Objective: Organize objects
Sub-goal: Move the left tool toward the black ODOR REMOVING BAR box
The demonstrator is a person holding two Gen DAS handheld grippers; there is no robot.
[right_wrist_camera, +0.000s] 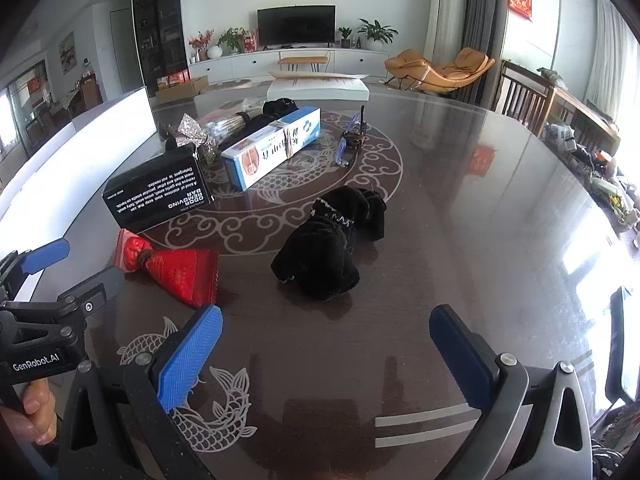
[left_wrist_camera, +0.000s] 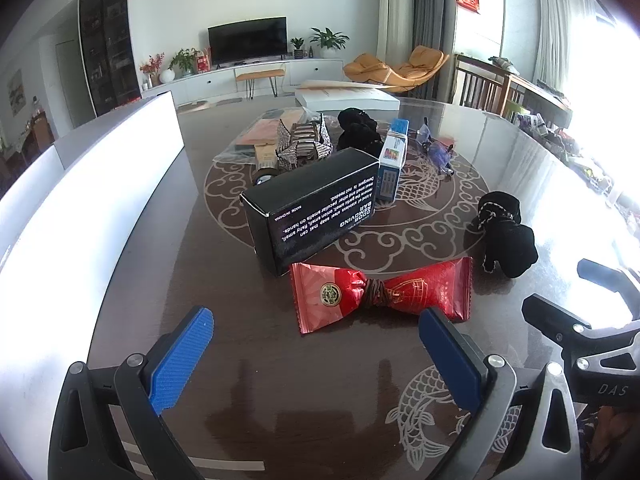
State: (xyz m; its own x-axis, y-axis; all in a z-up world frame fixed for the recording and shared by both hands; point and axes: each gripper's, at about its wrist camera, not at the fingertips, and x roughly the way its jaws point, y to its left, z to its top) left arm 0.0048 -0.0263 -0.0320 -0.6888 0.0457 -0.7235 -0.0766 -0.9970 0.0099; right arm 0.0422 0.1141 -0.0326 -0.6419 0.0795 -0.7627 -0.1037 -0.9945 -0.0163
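Note:
A red snack packet tied at its middle (left_wrist_camera: pixel 380 295) lies on the dark table just beyond my open, empty left gripper (left_wrist_camera: pixel 316 334); it also shows in the right wrist view (right_wrist_camera: pixel 176 270). Behind it lies a black box with white print (left_wrist_camera: pixel 312 210) (right_wrist_camera: pixel 158 194). A black cloth bundle (left_wrist_camera: pixel 506 236) (right_wrist_camera: pixel 332 248) lies ahead of my open, empty right gripper (right_wrist_camera: pixel 326 330). A blue and white box (right_wrist_camera: pixel 272 146) (left_wrist_camera: pixel 394 158) lies further back. My left gripper shows at the left edge of the right wrist view (right_wrist_camera: pixel 72 266).
Further back lie a glittery bow (right_wrist_camera: pixel 196 136), another black bundle (left_wrist_camera: pixel 358 130), a plastic bag of items (left_wrist_camera: pixel 268 128) and a small blue-purple object (right_wrist_camera: pixel 352 140). A white box (left_wrist_camera: pixel 346 96) stands at the far edge. White panels (left_wrist_camera: pixel 80 184) run along the left.

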